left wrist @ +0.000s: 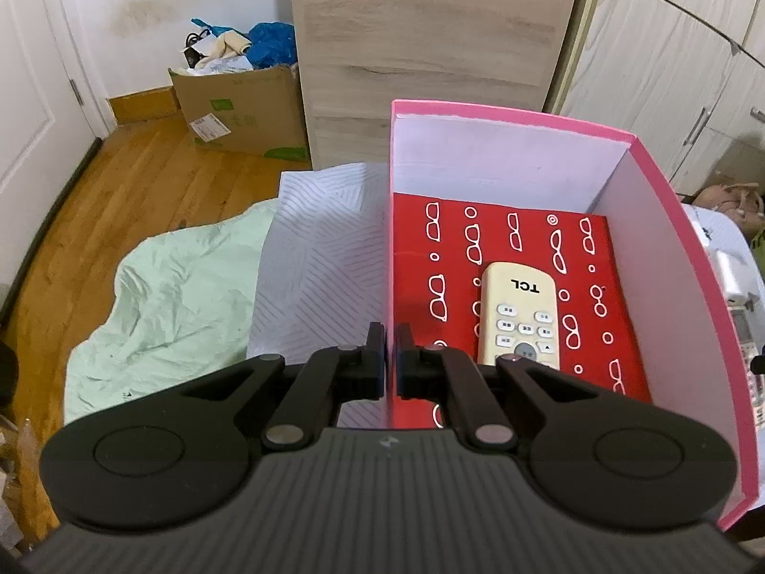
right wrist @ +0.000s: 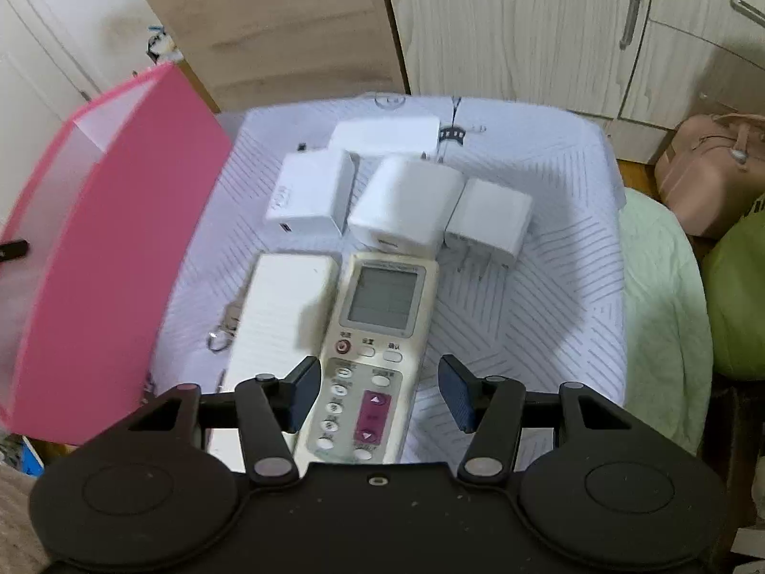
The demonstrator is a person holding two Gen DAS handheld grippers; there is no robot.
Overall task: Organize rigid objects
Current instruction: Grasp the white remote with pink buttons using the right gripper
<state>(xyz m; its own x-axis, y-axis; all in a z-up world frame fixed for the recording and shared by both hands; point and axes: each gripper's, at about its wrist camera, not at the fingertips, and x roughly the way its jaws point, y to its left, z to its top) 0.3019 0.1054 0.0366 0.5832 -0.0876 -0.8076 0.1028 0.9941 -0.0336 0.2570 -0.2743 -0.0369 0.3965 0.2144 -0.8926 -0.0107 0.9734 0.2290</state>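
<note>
A pink box (left wrist: pixel 669 239) stands open on a white striped cloth (left wrist: pixel 325 258). Inside it, a cream TCL remote (left wrist: pixel 521 315) lies on a red case printed with glasses (left wrist: pixel 597 258). My left gripper (left wrist: pixel 391 358) is shut on the box's left wall. In the right wrist view the pink box (right wrist: pixel 119 239) is at the left. My right gripper (right wrist: pixel 380 392) hangs open over a white remote with a screen (right wrist: pixel 377 325), pads apart from it. A white flat slab (right wrist: pixel 282 315) lies beside the remote. Behind them sit white chargers (right wrist: pixel 311 191), (right wrist: pixel 406 201), (right wrist: pixel 487 220).
A white box (right wrist: pixel 382 136) lies at the cloth's far end and a key ring (right wrist: pixel 220 335) by the slab. A green sheet (left wrist: pixel 167 296) spreads to the left. A cardboard box (left wrist: pixel 239 110) stands on the wooden floor. Cabinets (right wrist: pixel 526 24) rise behind, with a pink bag (right wrist: pixel 707 167) at right.
</note>
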